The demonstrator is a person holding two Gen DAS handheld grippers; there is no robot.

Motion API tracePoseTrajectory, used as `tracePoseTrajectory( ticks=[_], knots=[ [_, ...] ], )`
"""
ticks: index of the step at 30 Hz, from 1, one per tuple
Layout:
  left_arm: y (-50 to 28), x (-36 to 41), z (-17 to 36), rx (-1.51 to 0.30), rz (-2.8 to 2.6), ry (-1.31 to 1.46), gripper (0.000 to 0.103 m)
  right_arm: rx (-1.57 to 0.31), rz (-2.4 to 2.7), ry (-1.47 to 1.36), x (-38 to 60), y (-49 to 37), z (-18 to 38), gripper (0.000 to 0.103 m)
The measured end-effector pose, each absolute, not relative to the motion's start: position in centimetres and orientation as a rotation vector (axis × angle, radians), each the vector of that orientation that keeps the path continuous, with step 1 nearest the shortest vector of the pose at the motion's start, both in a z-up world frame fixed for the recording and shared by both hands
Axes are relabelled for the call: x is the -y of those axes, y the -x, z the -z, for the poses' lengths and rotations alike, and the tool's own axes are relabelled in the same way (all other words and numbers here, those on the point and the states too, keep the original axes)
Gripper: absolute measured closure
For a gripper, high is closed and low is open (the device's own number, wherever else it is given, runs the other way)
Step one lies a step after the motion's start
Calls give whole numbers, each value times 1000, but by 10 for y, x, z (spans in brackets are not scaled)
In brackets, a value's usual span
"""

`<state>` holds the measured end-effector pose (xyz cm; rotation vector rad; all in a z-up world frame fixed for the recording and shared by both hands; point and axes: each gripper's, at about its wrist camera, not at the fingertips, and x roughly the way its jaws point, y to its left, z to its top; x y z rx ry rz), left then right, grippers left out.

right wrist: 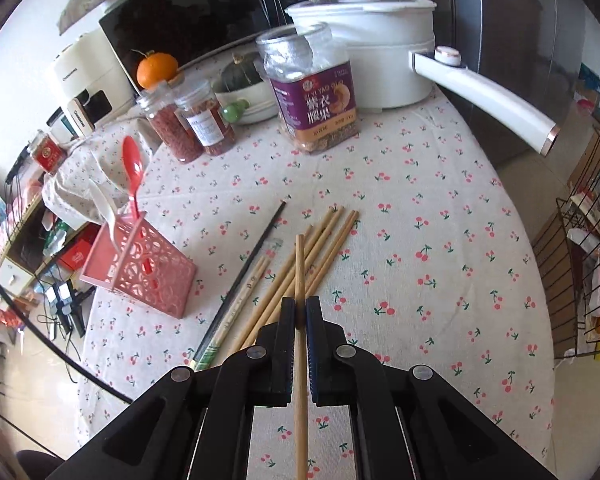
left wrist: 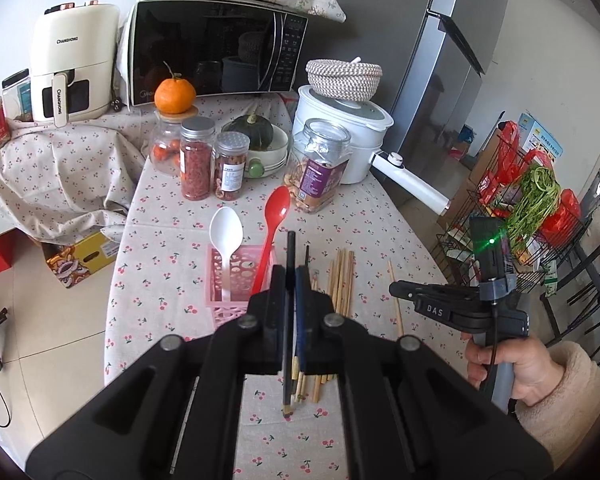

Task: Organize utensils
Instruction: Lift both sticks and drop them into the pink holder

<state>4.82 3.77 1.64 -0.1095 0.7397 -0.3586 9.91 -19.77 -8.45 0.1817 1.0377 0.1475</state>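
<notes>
Left gripper: the left gripper (left wrist: 287, 276), bottom centre of the left wrist view, has its fingers clamped on a thin black chopstick (left wrist: 289, 320) that runs lengthwise between the pads, its far tip rising past them.
Right gripper: the right gripper (right wrist: 300, 312), bottom centre of the right wrist view, has its fingers pinched on a single light bamboo chopstick (right wrist: 300, 360), which sticks out beyond both ends of the pads; in the left wrist view it shows at the right edge, held in a hand (left wrist: 512, 364).
Holder: a pink perforated plastic utensil basket (left wrist: 230, 280) stands on the cherry-print tablecloth (right wrist: 420, 240), centre left in both views.
In the holder: a white plastic spoon (left wrist: 226, 232) and a red plastic spoon (left wrist: 276, 216), bowls up.
Loose on the cloth: a fan of bamboo chopsticks (right wrist: 320, 248) mid-frame; just left of them a paper-sleeved pair (right wrist: 244, 296) and a second black chopstick (right wrist: 252, 256).
Behind: a clear nut jar with a purple label (right wrist: 312, 92) and a white electric pot (right wrist: 380, 40), upper centre.
</notes>
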Motion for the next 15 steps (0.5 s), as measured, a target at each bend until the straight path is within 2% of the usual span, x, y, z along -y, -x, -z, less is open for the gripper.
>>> tracePoseTrajectory(
  ticks=[8, 15],
  knots=[
    [-34, -39, -46, -624, 372, 117, 98, -764, -211, -116, 185, -63, 12, 98],
    [-26, -46, -71, -484, 339, 130, 98, -621, -237, -130, 176, -62, -30, 98]
  ],
)
